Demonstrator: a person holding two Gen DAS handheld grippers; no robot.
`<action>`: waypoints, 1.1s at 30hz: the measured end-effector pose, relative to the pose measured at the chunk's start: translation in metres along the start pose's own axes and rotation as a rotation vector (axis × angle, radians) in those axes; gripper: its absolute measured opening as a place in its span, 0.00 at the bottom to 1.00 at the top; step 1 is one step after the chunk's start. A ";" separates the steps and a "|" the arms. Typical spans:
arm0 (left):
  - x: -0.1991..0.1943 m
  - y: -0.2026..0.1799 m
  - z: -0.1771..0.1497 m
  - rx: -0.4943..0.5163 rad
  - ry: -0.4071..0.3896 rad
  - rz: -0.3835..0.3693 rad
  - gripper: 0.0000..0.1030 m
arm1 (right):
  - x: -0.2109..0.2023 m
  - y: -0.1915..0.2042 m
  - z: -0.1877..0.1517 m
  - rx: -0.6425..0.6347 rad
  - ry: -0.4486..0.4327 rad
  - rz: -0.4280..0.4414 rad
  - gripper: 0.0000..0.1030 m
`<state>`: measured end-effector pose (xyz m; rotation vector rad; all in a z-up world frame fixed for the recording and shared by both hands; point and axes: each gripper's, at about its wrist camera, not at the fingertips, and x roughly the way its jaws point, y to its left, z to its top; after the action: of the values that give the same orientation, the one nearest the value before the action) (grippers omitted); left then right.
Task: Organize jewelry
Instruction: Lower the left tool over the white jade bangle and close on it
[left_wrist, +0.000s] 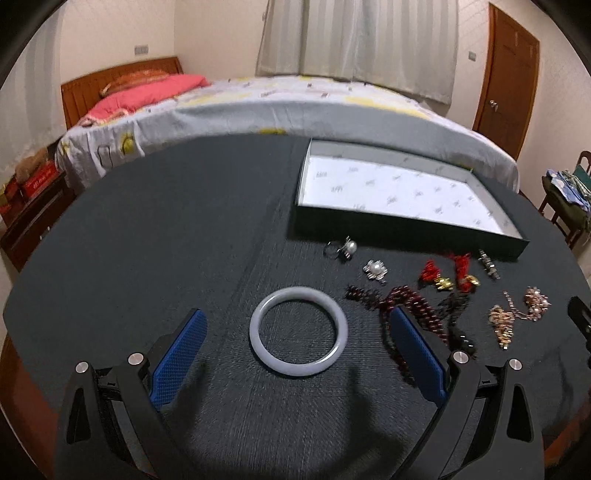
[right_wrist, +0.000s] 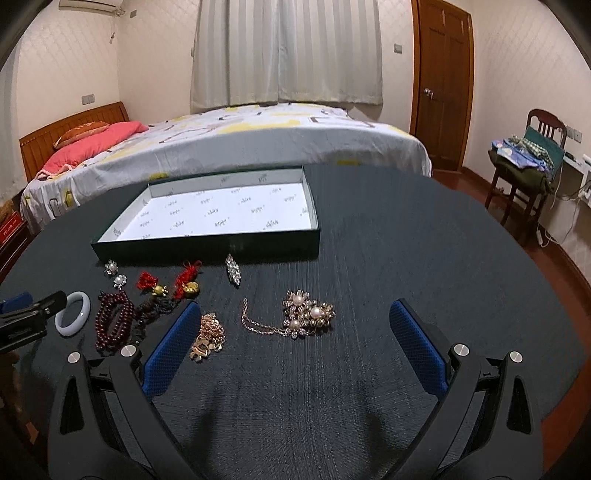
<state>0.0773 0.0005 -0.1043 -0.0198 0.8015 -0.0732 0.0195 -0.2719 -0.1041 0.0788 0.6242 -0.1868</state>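
Note:
A pale jade bangle (left_wrist: 298, 331) lies flat on the dark round table (left_wrist: 166, 240), between the fingers of my open left gripper (left_wrist: 295, 317). To its right lie dark red bead strands (left_wrist: 402, 306), two pearl pieces (left_wrist: 375, 270), red tassel charms (left_wrist: 448, 275) and gold brooches (left_wrist: 517, 314). A shallow dark green box (left_wrist: 406, 221) with white lining stands behind them. In the right wrist view my right gripper (right_wrist: 293, 310) is open over a gold pearl brooch with chain (right_wrist: 306, 317). The bangle (right_wrist: 73, 313), the beads (right_wrist: 112, 321) and the box (right_wrist: 207, 247) show there too.
A gold sequin piece (right_wrist: 207, 338) lies by my right gripper's left finger (right_wrist: 173, 343). A crystal bar brooch (right_wrist: 232, 274) lies before the box. A bed (right_wrist: 221, 144) stands behind the table, a wooden door (right_wrist: 441, 85) and a loaded chair (right_wrist: 528, 162) to the right.

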 end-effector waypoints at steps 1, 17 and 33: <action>0.006 0.002 0.000 -0.008 0.018 0.001 0.93 | 0.001 0.000 0.000 0.001 0.003 0.000 0.97; 0.038 0.001 -0.004 0.013 0.120 0.032 0.93 | 0.017 0.002 0.000 0.002 0.046 0.007 0.97; 0.032 0.002 -0.006 0.048 0.074 0.027 0.67 | 0.034 -0.012 0.002 0.033 0.089 -0.009 0.97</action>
<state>0.0948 0.0006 -0.1313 0.0398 0.8733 -0.0681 0.0455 -0.2890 -0.1227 0.1169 0.7102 -0.2034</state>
